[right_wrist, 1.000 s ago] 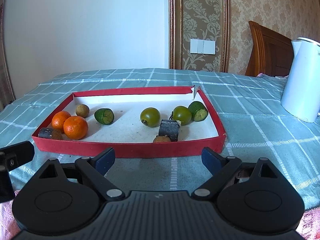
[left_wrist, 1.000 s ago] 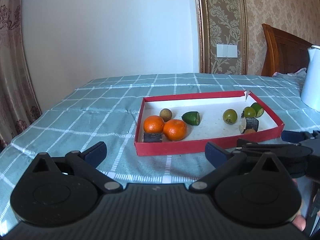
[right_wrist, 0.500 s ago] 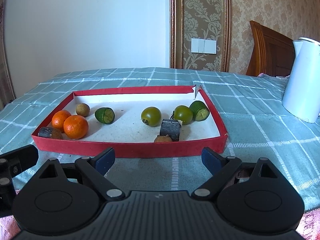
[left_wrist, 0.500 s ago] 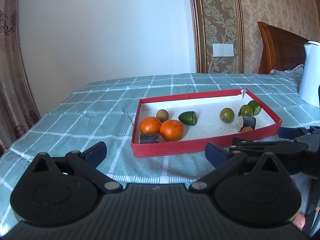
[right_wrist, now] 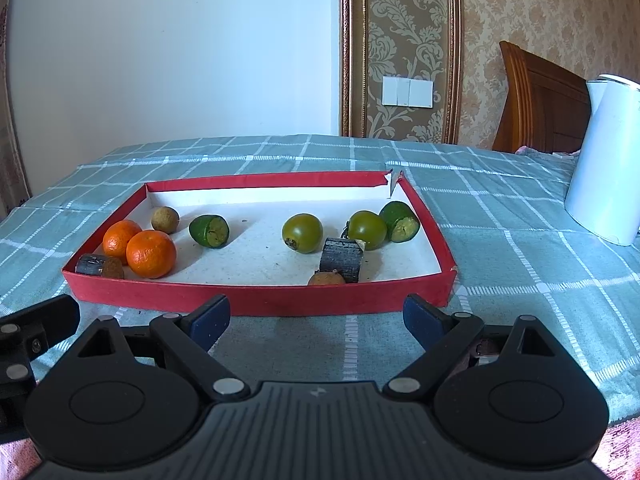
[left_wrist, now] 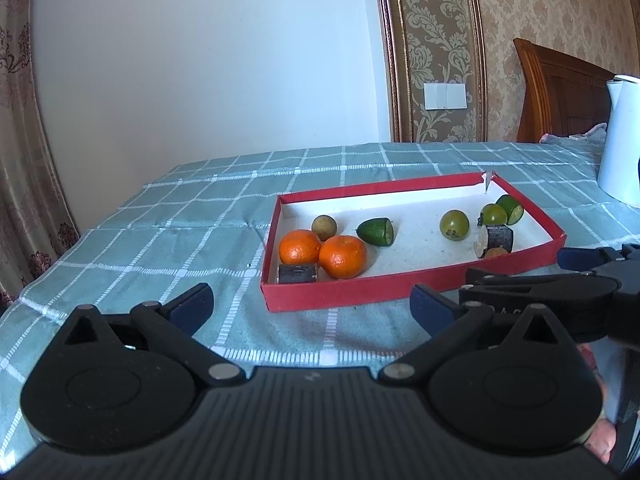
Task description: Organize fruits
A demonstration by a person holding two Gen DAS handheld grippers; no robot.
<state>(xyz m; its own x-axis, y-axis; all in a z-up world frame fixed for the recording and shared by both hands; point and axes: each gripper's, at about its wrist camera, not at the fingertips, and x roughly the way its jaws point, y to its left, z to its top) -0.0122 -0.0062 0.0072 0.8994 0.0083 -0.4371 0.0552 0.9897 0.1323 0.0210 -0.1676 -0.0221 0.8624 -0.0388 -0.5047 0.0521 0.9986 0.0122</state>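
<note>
Two oranges (right_wrist: 151, 253) (touching), two tomatoes (right_wrist: 302, 233).

The tray (right_wrist: 256, 300) looks like matt red cardboard with a white paper lining (speckled with crumbs). The tablecloth (right_wrist: 500, 280) is woven checked cloth. The oranges (right_wrist: 151, 253) have dimpled, slightly glossy skin; the kettle (right_wrist: 608, 160) is smooth white plastic.

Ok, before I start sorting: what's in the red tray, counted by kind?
Oranges: 2
Round green fruits: 2
Cut green fruits: 2
Small brown round fruits: 2
Dark cylindrical pieces: 2
Total: 10
</note>
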